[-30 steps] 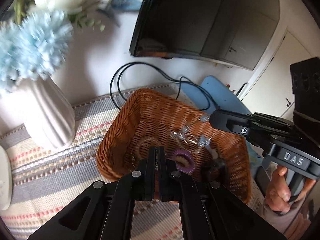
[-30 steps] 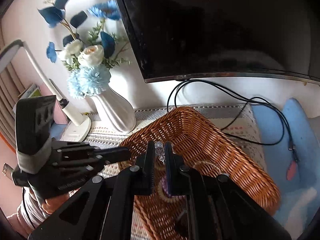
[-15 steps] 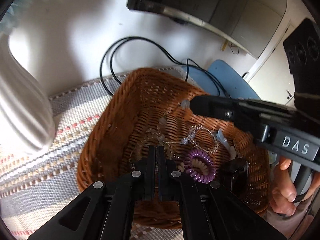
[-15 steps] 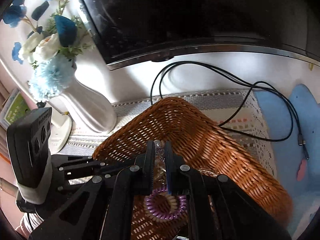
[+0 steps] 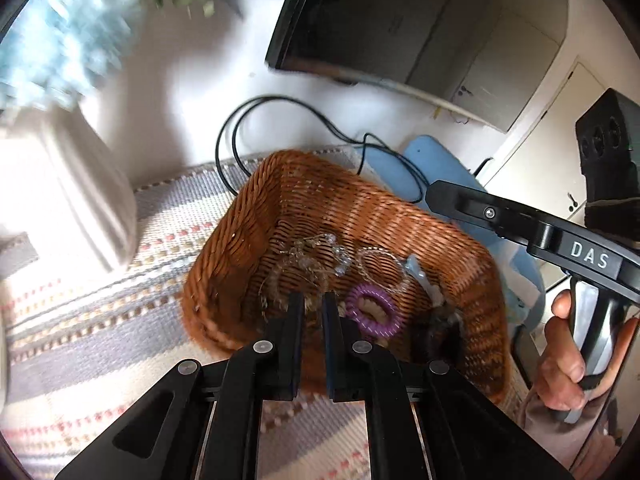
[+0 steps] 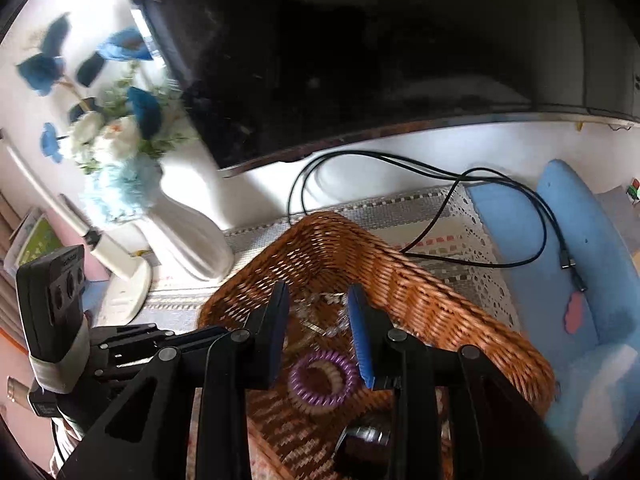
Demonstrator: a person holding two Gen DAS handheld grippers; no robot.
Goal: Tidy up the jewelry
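A brown wicker basket (image 5: 248,216) stands on a striped cloth and also shows in the right wrist view (image 6: 440,296). In it lie clear bead bracelets (image 5: 316,256), a purple coil hair tie (image 5: 374,312), seen too in the right wrist view (image 6: 322,376), and a small dark object (image 5: 436,332). My left gripper (image 5: 313,300) hovers over the basket's near side with a narrow gap between its fingers, holding nothing. My right gripper (image 6: 318,300) is open above the basket with beads (image 6: 332,328) lying below it; it appears from the side in the left wrist view (image 5: 436,194).
A white ribbed vase (image 6: 188,236) with blue and white flowers stands left of the basket. A dark monitor (image 6: 360,60) hangs behind, with black cables (image 6: 440,176) trailing onto the cloth. A blue cushion (image 6: 580,248) lies right. A white lamp base (image 6: 124,288) sits far left.
My right gripper has opened and the bead bracelet it held now lies in the basket. My left gripper has opened a little and drawn back.
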